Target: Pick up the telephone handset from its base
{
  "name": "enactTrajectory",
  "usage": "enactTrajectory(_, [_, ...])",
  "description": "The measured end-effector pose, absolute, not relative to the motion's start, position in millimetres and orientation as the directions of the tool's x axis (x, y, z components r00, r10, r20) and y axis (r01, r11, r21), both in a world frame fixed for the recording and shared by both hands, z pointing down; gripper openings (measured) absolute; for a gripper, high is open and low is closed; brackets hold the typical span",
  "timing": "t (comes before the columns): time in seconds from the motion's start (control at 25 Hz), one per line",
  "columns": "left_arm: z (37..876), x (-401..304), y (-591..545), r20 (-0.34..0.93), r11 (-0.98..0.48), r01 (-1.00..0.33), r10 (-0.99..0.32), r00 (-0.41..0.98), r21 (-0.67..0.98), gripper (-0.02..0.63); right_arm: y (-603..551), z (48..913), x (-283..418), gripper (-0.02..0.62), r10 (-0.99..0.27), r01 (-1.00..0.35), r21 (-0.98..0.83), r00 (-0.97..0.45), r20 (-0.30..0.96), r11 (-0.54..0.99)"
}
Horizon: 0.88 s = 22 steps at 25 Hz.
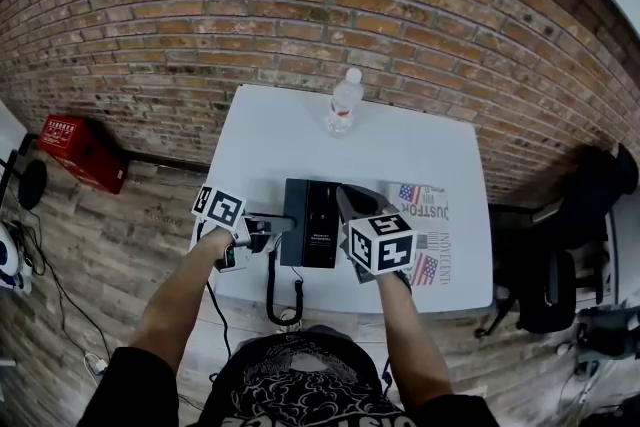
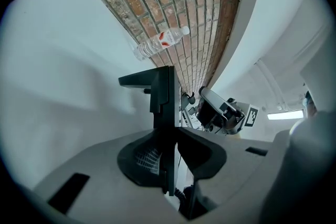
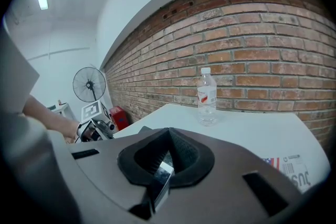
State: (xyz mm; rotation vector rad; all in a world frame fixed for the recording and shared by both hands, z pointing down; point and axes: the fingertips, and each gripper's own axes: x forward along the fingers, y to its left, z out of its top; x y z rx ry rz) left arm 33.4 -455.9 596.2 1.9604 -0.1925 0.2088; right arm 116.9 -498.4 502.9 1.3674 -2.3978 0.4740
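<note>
**The handset is gripped but not yet lifted.**

The telephone is set near the middle of the white bench [image 1: 400, 145]. The handset [image 1: 292, 220] lies along the left side of the base [image 1: 322, 225] and looks to be resting on it. The left claw [image 1: 280, 225] is almost closed, and its pads are pressed on a thin dark edge, which is judged to be the handset. The right claw [image 1: 343, 192] is closed on a flat shiny edge on the right, most likely the base, so the base is held steady. The grip seems to be made. Next, a slow, straight lift by the left claw is called for, with the base kept down and room left for the curly cord [image 1: 270, 285] at the near edge. The water bottle [image 1: 345, 100] at the far edge is well out of the way.
</note>
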Motion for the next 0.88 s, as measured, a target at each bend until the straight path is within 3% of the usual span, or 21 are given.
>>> enactTrajectory(0.56, [574, 30, -452, 0.128, -0.374, -0.149, -0.081, 0.988, 0.916, 0.074, -495, 503, 114, 0.0, -0.747, -0.863, -0.129, -0.49, 0.449, 0.488])
enactTrajectory(0.88, [544, 10, -460, 0.062, -0.408, -0.129, -0.173, 0.983, 0.904, 0.073, -488, 494, 108, 0.0, -0.747, -0.858, -0.137, -0.5, 0.439, 0.494])
